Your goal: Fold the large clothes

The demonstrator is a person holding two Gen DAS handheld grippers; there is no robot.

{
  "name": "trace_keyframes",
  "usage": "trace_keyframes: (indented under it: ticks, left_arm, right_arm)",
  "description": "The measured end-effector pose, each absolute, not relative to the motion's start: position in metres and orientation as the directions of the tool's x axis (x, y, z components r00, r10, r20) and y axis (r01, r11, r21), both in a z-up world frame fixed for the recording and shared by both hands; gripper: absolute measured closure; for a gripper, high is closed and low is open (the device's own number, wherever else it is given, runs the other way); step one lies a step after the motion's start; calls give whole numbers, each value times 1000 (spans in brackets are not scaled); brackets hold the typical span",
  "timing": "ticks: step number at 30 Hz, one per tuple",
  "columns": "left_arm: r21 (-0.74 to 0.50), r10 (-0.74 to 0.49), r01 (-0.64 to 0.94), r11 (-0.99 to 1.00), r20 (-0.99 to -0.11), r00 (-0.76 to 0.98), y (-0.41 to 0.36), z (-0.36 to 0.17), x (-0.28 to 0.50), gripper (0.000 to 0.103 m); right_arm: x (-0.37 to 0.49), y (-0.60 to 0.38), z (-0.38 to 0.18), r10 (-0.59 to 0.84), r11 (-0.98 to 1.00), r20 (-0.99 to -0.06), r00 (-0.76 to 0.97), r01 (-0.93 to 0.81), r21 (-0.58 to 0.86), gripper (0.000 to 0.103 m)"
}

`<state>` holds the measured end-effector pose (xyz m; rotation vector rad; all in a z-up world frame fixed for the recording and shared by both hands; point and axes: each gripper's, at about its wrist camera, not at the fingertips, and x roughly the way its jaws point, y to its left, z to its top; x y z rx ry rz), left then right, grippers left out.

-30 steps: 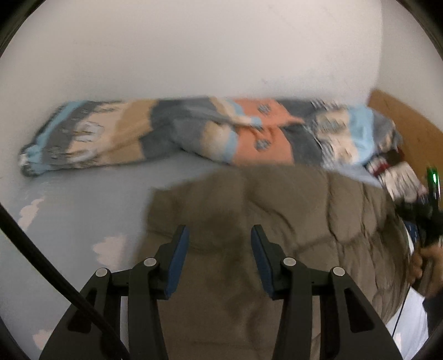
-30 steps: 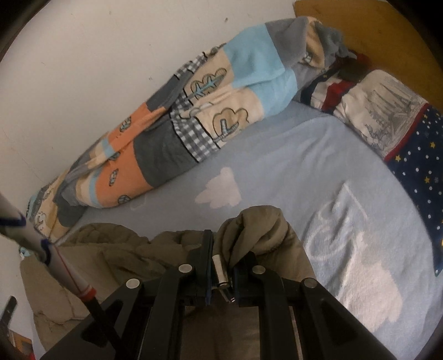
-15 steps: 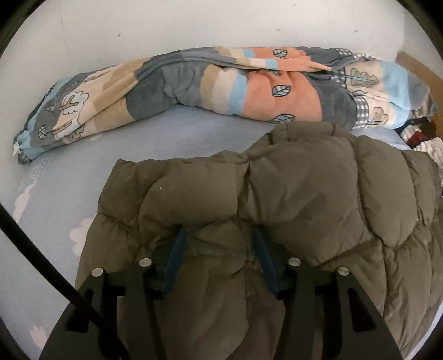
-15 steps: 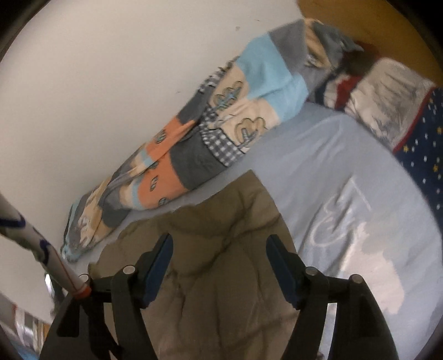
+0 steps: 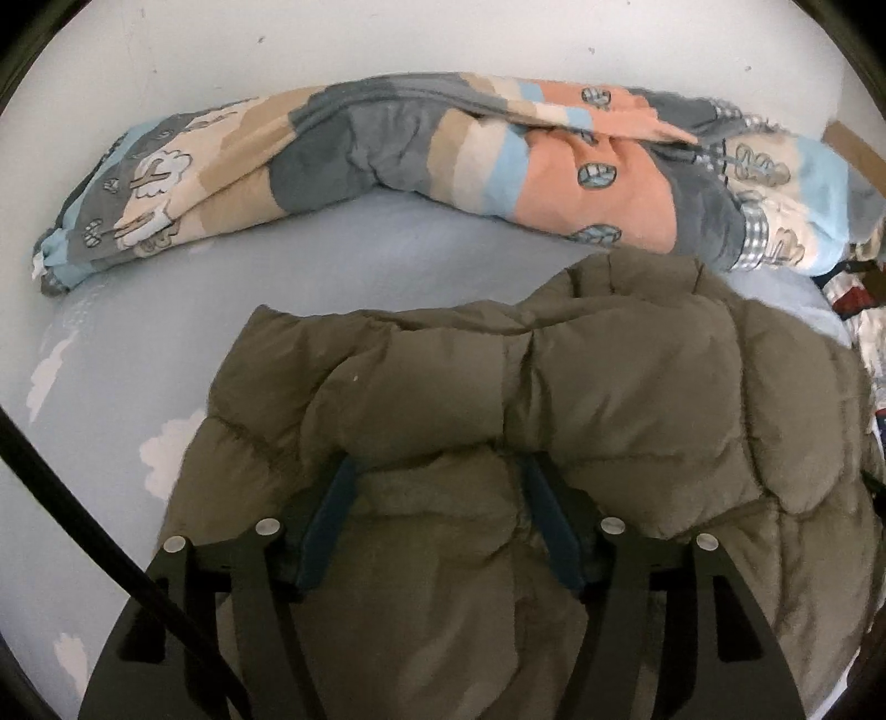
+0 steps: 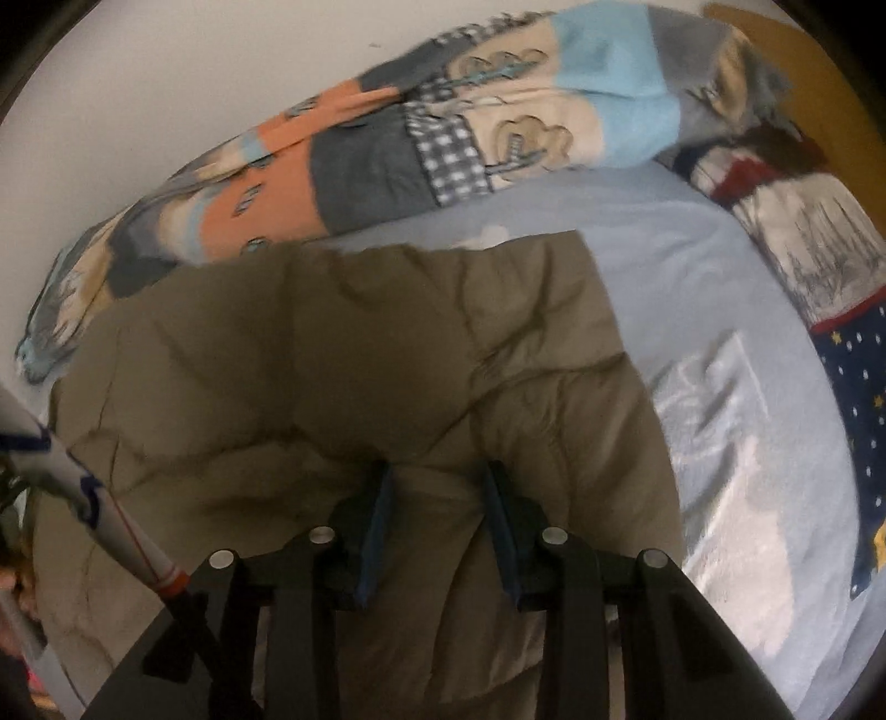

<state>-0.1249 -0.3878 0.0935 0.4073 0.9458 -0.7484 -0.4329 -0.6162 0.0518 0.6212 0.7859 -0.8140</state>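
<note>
From my left wrist view, the jacket [image 5: 554,399] lies spread on the bed sheet [image 5: 138,387], its near part bulging up between my left gripper's [image 5: 437,471] parted fingers. Behind it the rolled blanket [image 5: 415,149] runs along the wall [image 5: 387,39]. In my right view, the pillow [image 6: 819,260] sits to the jacket's right, beyond bare sheet.

Olive-green quilted puffer jacket [image 5: 581,399] [image 6: 354,354] lying on the bed, puffy and creased, stitched panels bulging. One layer folded over toward the camera, forming a thick rounded edge; far edge near the wall side
</note>
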Motion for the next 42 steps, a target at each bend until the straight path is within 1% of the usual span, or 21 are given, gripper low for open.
trace_keyframes:
  ticks: [4,8,11,16,18,21,23,26,28,30,33,37,40,42]
  left_arm:
    - [-49,-491,769,637,-795,355,-347,126,-149,40]
    - [-64,-545,782,620,-753,370,-295,152,-183,40]
    - [-70,-559,786,614,-742,371,-256,161,-216,40]
    - [-38,-560,775,631,-714,420,-212,164,-260,39]
    - [-48,-561,768,639,-712,423,-206,157,-264,39]
    - [-63,-549,746,663,-718,428,-208,139,-255,39]
    - [-64,-544,734,676,-716,437,-209,127,-247,40]
    - [-67,-510,721,690,-752,417,-218,107,-231,39]
    - [-62,-474,695,717,-774,420,-220,93,-217,39]
    - [-96,-473,686,721,-792,386,-220,86,-208,39]
    - [-58,-445,692,719,-804,395,-229,81,-207,37]
    - [-2,-405,681,732,-805,433,-237,77,-213,36]
    - [-12,-419,675,738,-792,444,-235,89,-217,36]
    - [-33,-452,678,735,-769,452,-231,102,-222,36]
  right_arm:
    - [-457,-586,83,-413,549,-757,506,801,236,65]
    - [-482,-534,104,-414,568,-716,562,774,279,62]
    - [-489,-495,107,-392,580,-703,594,752,312,61]
    - [-477,-426,109,-393,617,-697,600,734,284,61]
    - [-474,-401,104,-392,626,-688,610,725,286,55]
    - [-465,-381,92,-417,648,-688,594,725,233,54]
    - [-457,-385,82,-420,663,-699,579,722,200,54]
    - [-447,-397,68,-441,661,-706,554,733,161,54]
    - [-440,-412,55,-416,649,-729,544,739,181,54]
    - [-433,-423,45,-399,640,-739,543,742,200,52]
    - [-417,-439,26,-366,636,-782,504,749,185,51]
    - [-413,-443,23,-355,636,-796,490,751,179,50]
    - [-420,-443,31,-348,628,-793,500,752,200,50]
    - [-431,-443,42,-337,612,-774,536,750,252,49]
